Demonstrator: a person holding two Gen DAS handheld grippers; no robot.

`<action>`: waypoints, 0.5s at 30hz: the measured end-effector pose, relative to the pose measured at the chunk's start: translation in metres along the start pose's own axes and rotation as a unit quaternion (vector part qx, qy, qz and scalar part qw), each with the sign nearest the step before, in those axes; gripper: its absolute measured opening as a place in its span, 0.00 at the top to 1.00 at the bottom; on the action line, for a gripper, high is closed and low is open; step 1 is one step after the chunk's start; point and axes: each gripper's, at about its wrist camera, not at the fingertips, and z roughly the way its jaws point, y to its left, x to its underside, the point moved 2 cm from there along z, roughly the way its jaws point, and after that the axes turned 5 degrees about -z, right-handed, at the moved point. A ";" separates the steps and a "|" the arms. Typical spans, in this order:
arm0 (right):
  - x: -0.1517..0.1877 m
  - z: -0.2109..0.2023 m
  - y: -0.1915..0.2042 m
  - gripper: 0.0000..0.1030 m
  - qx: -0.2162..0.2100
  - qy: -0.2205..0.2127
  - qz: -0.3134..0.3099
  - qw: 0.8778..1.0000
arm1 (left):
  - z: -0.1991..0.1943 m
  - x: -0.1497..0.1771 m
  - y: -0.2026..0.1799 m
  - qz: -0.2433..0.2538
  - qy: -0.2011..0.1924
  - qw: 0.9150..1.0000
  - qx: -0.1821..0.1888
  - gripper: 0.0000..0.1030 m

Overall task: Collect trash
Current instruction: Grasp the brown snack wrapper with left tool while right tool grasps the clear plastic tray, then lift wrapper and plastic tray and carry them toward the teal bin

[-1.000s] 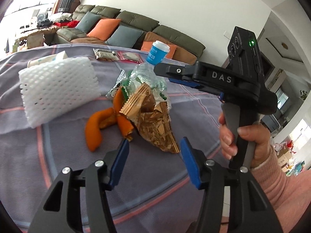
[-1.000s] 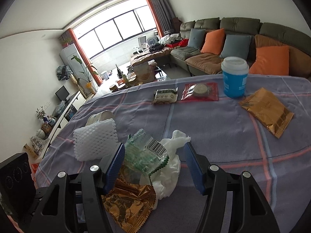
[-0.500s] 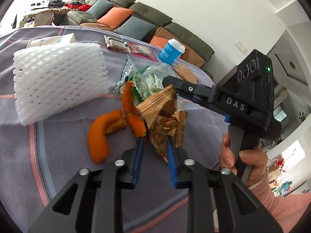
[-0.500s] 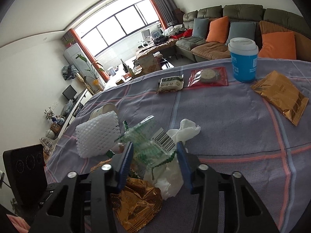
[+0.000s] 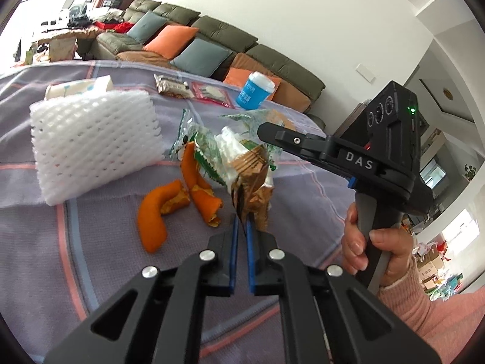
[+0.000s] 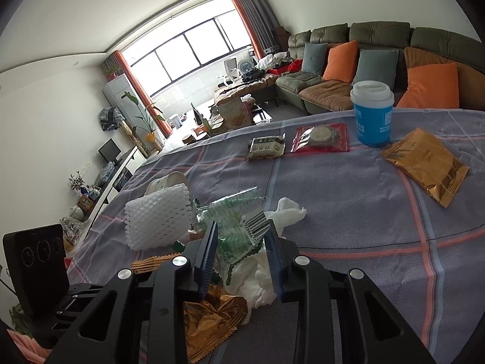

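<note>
A crumpled brown-gold wrapper (image 5: pixel 251 179) stands up from the cloth, and my left gripper (image 5: pixel 241 223) is shut on its lower edge. Behind it sits a green-and-clear plastic wrapper (image 6: pixel 239 221) with a barcode, bunched with white tissue (image 6: pixel 288 209). My right gripper (image 6: pixel 241 230) straddles that bundle, its jaws closing, and the blue pads (image 6: pixel 209 242) press on the plastic. The same gold wrapper (image 6: pixel 212 312) shows below the right gripper's fingers. Curled orange peel (image 5: pixel 151 215) lies just left of the left gripper.
A white foam net (image 5: pixel 91 142) lies left of the pile, with a tipped paper cup (image 6: pixel 166 182) behind it. Farther back are a blue lidded cup (image 6: pixel 372 115), a gold sachet (image 6: pixel 424 163), a red packet (image 6: pixel 321 138) and a small snack pack (image 6: pixel 266 147). A hand (image 5: pixel 372 242) holds the right gripper's handle.
Both pairs of jaws have narrowed from wide apart. The left pair has closed onto the brown-gold wrapper, and the right pair has come in against the green plastic wrapper.
</note>
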 end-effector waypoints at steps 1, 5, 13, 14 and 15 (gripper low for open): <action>0.000 -0.001 0.001 0.69 0.000 -0.002 -0.002 1.000 | -0.004 0.001 0.000 0.001 -0.003 1.000 0.002 0.93; -0.003 -0.006 0.008 0.69 -0.003 -0.010 -0.012 1.000 | -0.018 0.003 0.002 0.000 -0.016 1.000 0.005 0.94; -0.007 -0.010 0.026 0.69 -0.015 -0.018 -0.032 0.999 | -0.051 0.005 0.019 -0.021 -0.045 0.999 0.013 0.94; -0.006 -0.009 0.028 0.69 -0.014 -0.017 -0.034 0.999 | -0.051 0.006 0.021 -0.023 -0.043 0.999 0.013 0.94; -0.006 -0.008 0.029 0.70 -0.014 -0.016 -0.033 0.999 | -0.050 0.006 0.023 -0.027 -0.036 0.999 0.015 0.94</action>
